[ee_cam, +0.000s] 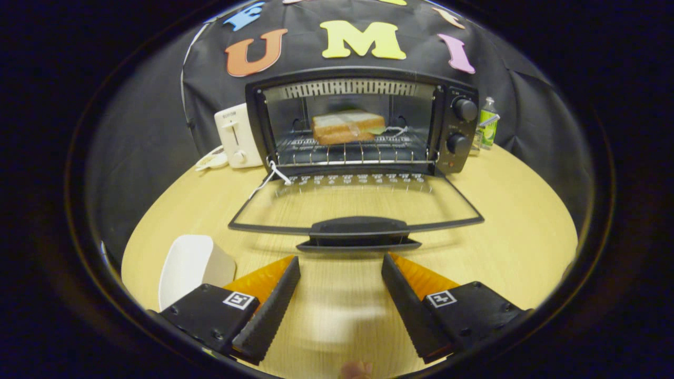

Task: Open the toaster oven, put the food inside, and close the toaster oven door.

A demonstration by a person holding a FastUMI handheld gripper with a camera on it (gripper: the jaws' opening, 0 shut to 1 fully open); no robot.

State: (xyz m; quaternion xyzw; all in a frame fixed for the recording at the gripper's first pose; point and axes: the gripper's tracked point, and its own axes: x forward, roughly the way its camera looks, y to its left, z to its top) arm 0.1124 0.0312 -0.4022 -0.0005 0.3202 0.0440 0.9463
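We see the toaster oven (363,123) standing at the back of the wooden desk (526,247), its glass door (355,205) swung fully down and lying flat toward us. The sandwich (347,126) sits inside on the wire rack (353,150) (toward the rear of the cavity). Our gripper (340,263) hovers low over the desk with its fingers spread wide apart and nothing between them; the door handle (359,231) lies just ahead of the fingertips, not touching them. A white toaster (237,136) stands just left of the oven, a small green-labelled bottle (487,123) just right of it, and a white plate (192,266) rests beside the left finger.
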